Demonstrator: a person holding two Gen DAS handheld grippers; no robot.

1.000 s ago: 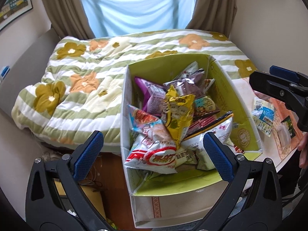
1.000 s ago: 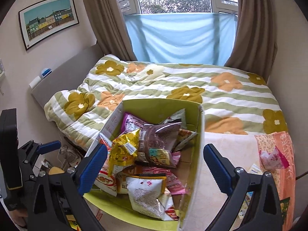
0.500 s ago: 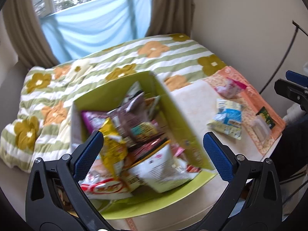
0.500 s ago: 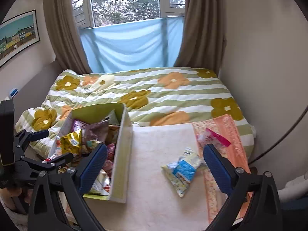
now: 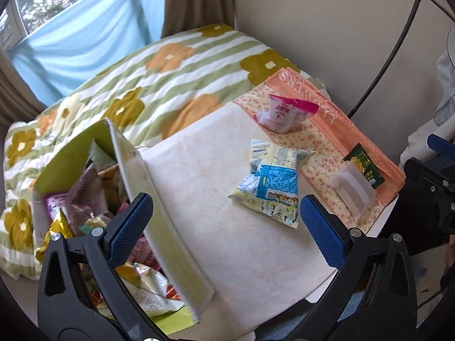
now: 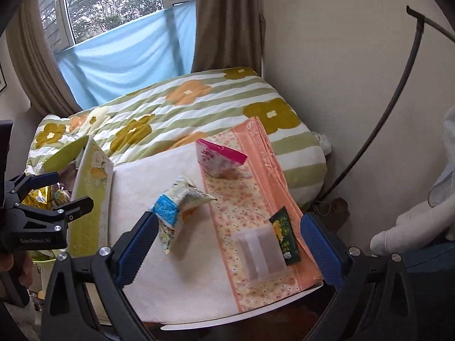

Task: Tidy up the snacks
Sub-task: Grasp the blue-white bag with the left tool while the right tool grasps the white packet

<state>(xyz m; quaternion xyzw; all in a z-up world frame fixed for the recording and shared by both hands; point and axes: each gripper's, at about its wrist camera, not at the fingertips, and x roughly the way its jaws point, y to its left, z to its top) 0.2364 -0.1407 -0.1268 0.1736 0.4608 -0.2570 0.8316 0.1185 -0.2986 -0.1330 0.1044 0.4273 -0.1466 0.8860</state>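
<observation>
A green cardboard box (image 5: 167,227) (image 6: 91,199) full of snack bags stands at the table's left end. On the table lie a blue-and-yellow snack bag (image 5: 273,184) (image 6: 177,207), a pink-and-white packet (image 5: 284,112) (image 6: 217,159), a dark green sachet (image 5: 365,166) (image 6: 284,234) and a clear flat packet (image 5: 351,191) (image 6: 261,253). My left gripper (image 5: 226,230) (image 6: 71,190) hangs open above the table beside the box, holding nothing. My right gripper (image 6: 227,250) is open over the clear packet and the blue-and-yellow bag, also holding nothing.
An orange floral cloth (image 6: 250,199) covers the table's right part, on a cream mat (image 5: 221,199). Behind is a bed with a flowered quilt (image 6: 182,108). A wall and a thin black cable (image 6: 392,102) are at the right. A person's hand (image 6: 11,264) holds the left gripper.
Both views have swung right, from the snack box toward the loose packets on the table. Both grippers stayed open and took hold of nothing.
</observation>
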